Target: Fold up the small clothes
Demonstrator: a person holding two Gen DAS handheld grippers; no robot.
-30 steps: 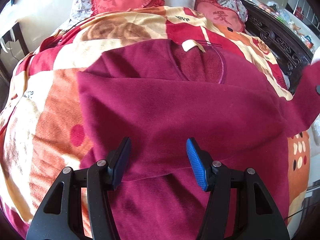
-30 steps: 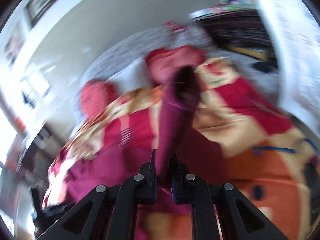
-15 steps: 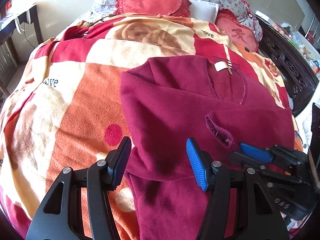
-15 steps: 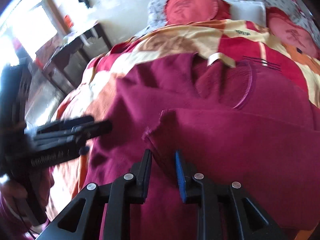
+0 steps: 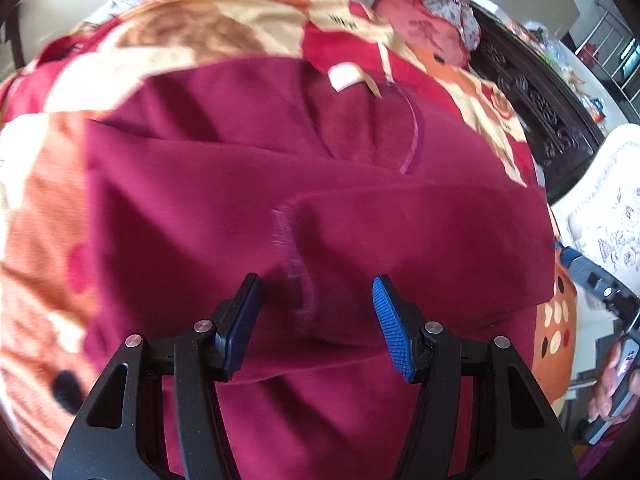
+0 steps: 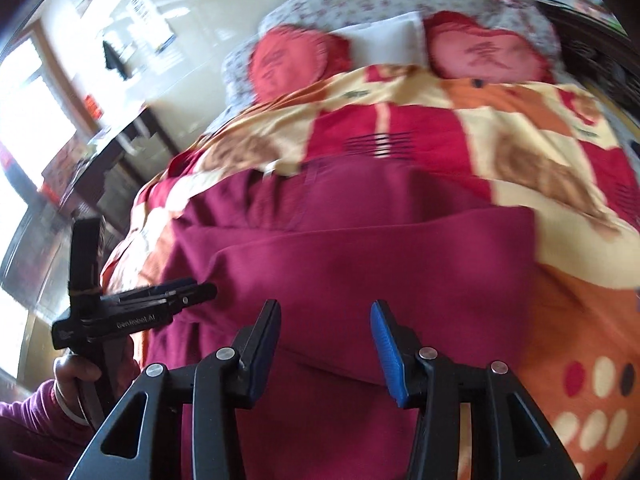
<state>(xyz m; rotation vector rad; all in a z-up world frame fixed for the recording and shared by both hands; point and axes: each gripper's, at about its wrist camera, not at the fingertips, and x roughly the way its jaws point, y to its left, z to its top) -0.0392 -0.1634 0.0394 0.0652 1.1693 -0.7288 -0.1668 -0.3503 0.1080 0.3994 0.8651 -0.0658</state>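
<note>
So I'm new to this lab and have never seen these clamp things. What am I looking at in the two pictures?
They are hand-held grippers, one in each of a person's hands, each with a camera looking out along its two fingers. One picture is from the left gripper, the other from the right gripper. In the right gripper's view you also see the left gripper from the side, with the hand holding it. A dark red sweater lies on a patterned blanket on a bed, a sleeve folded across it. Nothing is held: both grippers are open. The right one's jaws have just been opening, with nothing between them.
</note>
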